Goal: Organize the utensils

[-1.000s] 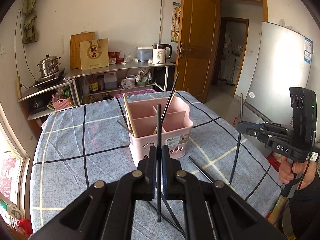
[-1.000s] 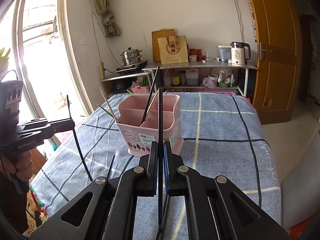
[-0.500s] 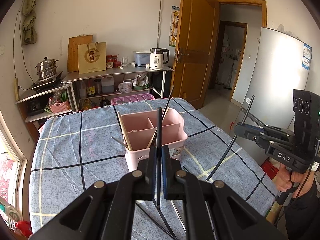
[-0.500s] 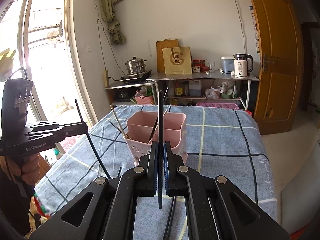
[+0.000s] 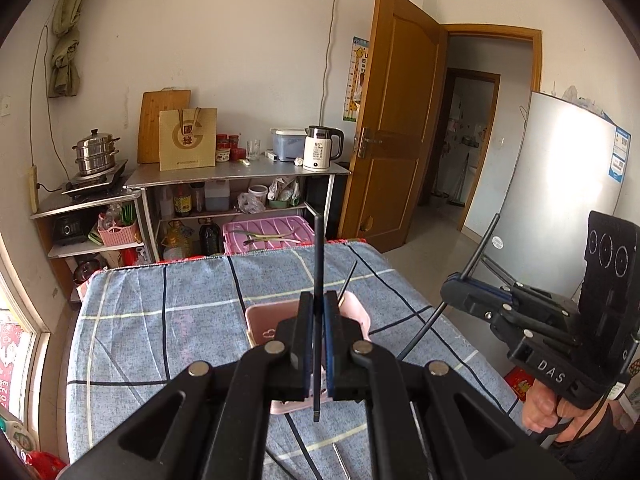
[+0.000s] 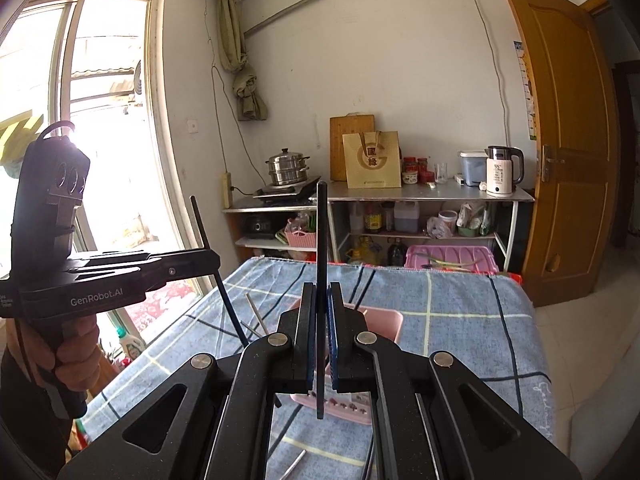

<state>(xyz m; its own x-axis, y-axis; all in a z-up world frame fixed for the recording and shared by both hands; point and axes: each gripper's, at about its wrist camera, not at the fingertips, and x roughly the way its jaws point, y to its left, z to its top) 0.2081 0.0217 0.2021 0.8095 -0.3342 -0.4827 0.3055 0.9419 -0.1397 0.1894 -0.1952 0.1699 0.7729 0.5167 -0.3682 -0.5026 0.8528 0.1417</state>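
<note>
1. The pink utensil basket [image 5: 360, 312] stands on the desk [image 5: 160, 320], which is covered with a blue checked cloth. In both views it is mostly hidden behind the jaws.
2. Some thin sticks [image 6: 256, 316] lean out of the basket on its window side, and one dark stick [image 5: 347, 280] leans out on its door side.
3. The left gripper [image 5: 316, 332] is above the near side of the basket. Its jaws are closed on a black chopstick [image 5: 317, 264], which stands almost upright.
4. The right gripper [image 6: 320, 332] is also above the near side of the basket. Its jaws are closed on a second black chopstick [image 6: 321, 232], also almost upright.
5. On the desk, nearer to the cameras than the basket, lies a thin metal utensil [image 6: 294, 464].
6. Behind the basket, by the wall, stands a metal shelf [image 5: 240, 174] with a white kettle [image 5: 318, 154] and a paper bag [image 5: 188, 138] on top.
</note>
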